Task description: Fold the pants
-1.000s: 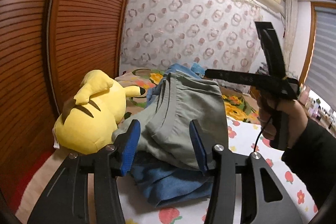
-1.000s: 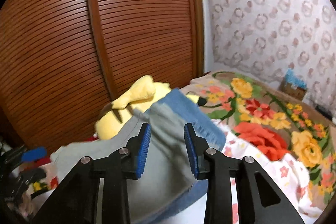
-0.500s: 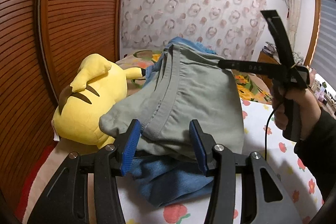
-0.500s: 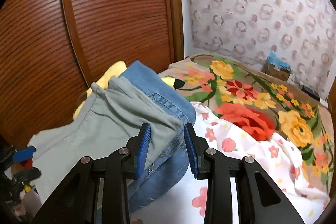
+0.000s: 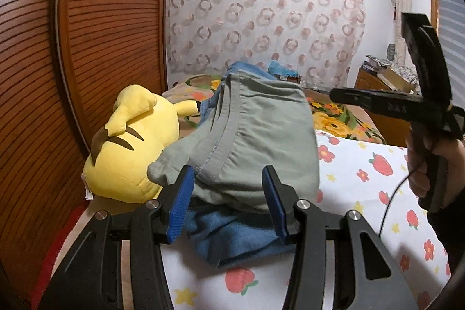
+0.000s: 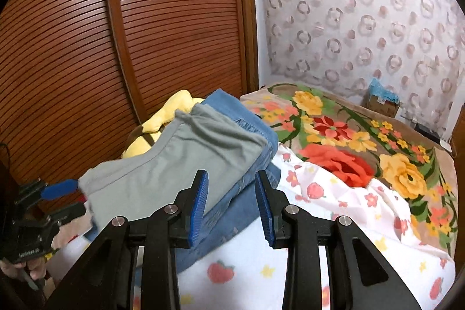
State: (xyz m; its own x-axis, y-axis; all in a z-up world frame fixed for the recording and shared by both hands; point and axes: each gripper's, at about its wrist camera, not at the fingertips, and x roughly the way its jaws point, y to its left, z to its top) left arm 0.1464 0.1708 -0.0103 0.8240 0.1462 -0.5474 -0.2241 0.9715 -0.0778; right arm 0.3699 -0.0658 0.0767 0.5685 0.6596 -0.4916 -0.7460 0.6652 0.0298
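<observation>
Folded grey-green pants [image 5: 261, 135] lie on top of folded blue jeans [image 5: 232, 234] on the bed, beside a yellow plush toy [image 5: 130, 147]. My left gripper [image 5: 228, 202] is open just in front of the pile's near edge, with nothing pressed between its blue pads. My right gripper [image 6: 231, 205] is also open and empty, off the pants' right corner, above the jeans [image 6: 250, 118]. In the left wrist view the right gripper [image 5: 337, 96] hangs to the right of the pants, held by a hand [image 5: 436, 164]. The left gripper [image 6: 65, 198] shows at the pants' [image 6: 174, 164] far left end.
A white sheet with strawberries [image 5: 363, 182] covers the bed's near part, and a flowered blanket [image 6: 363, 141] lies further back. A brown slatted wardrobe [image 6: 145, 34] stands close behind the plush toy [image 6: 174, 109]. A patterned curtain [image 5: 261, 19] hangs at the back.
My right gripper has drawn away to the right, off the pants' corner, which earlier lay between its pads. The left gripper has barely shifted. The pants have settled flat on the jeans.
</observation>
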